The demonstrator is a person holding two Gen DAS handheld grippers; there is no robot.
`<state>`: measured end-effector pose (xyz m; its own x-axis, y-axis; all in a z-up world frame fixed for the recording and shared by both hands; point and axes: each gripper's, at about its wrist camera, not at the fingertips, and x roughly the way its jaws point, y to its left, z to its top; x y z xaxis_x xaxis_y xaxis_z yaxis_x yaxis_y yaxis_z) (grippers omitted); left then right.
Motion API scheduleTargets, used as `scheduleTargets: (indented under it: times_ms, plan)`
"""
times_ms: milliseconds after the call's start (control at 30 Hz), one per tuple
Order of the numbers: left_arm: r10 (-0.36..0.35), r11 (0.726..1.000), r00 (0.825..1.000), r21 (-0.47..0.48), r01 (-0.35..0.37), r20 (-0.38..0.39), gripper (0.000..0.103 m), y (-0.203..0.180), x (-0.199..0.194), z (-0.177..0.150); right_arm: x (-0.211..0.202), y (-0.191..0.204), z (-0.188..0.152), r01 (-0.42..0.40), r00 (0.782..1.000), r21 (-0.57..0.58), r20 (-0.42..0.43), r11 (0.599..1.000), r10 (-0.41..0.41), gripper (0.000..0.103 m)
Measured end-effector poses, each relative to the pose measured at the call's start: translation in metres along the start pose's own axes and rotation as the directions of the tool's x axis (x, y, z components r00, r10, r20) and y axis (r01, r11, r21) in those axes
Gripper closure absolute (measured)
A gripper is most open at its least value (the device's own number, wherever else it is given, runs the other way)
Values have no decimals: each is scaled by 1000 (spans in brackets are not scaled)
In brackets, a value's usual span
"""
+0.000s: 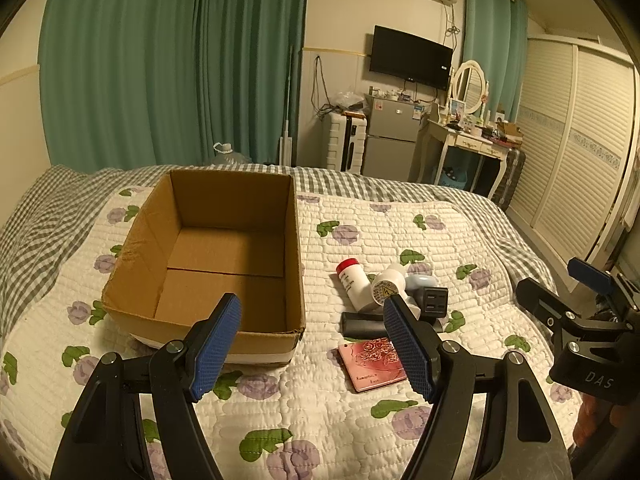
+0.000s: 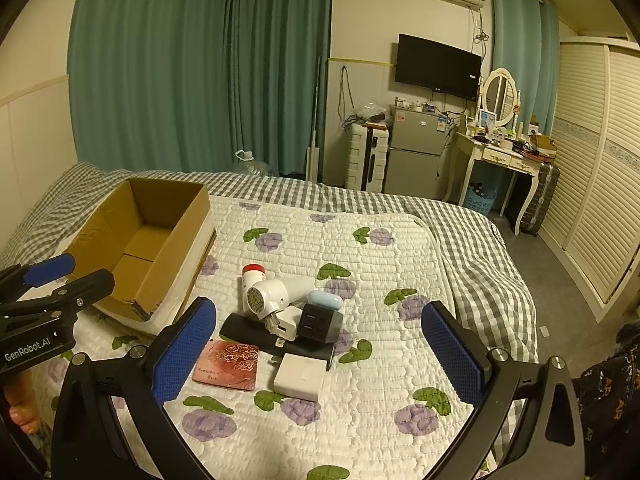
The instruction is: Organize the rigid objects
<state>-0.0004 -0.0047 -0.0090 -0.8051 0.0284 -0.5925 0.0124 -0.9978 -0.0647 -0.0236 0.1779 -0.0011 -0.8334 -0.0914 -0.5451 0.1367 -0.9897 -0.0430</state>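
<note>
An empty open cardboard box (image 1: 208, 248) (image 2: 140, 240) sits on the bed's left. A pile of rigid objects lies to its right: a red-capped white bottle (image 2: 253, 276), a white plug-in device (image 2: 276, 290), a black cube adapter (image 2: 321, 322), a pale blue case (image 2: 325, 299), a long black bar (image 2: 256, 334), a white charger block (image 2: 300, 376) and a pink rose-print card case (image 2: 228, 365) (image 1: 372, 364). My left gripper (image 1: 316, 344) is open and empty, between box and pile. My right gripper (image 2: 320, 354) is open and empty, above the pile's near side.
The bed (image 2: 360, 248) has a white floral quilt over a grey checked sheet. Beyond it stand green curtains (image 2: 200, 60), a small fridge (image 2: 416, 156), a white suitcase (image 2: 366, 158), a dressing table (image 2: 504, 152) and a slatted wardrobe (image 2: 592, 168).
</note>
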Motion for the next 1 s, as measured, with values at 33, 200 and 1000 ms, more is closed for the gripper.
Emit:
scheduleTargets:
  times_ms: [33,200,1000]
  plan:
    - [0,1000,1000,0,0,0,27,0,0,0,0,0,0,0,1000,-1,0,1000,0,0]
    - [-1,1000,1000,6,1,-2,27,0,0,0,0,1,1,-4,1000,-4,-1,1000,4,0]
    - [27,996,957,85,-3,-288,27,-33,71,-56,114,-7,-62,-90,937,-26,-340,996,76,7]
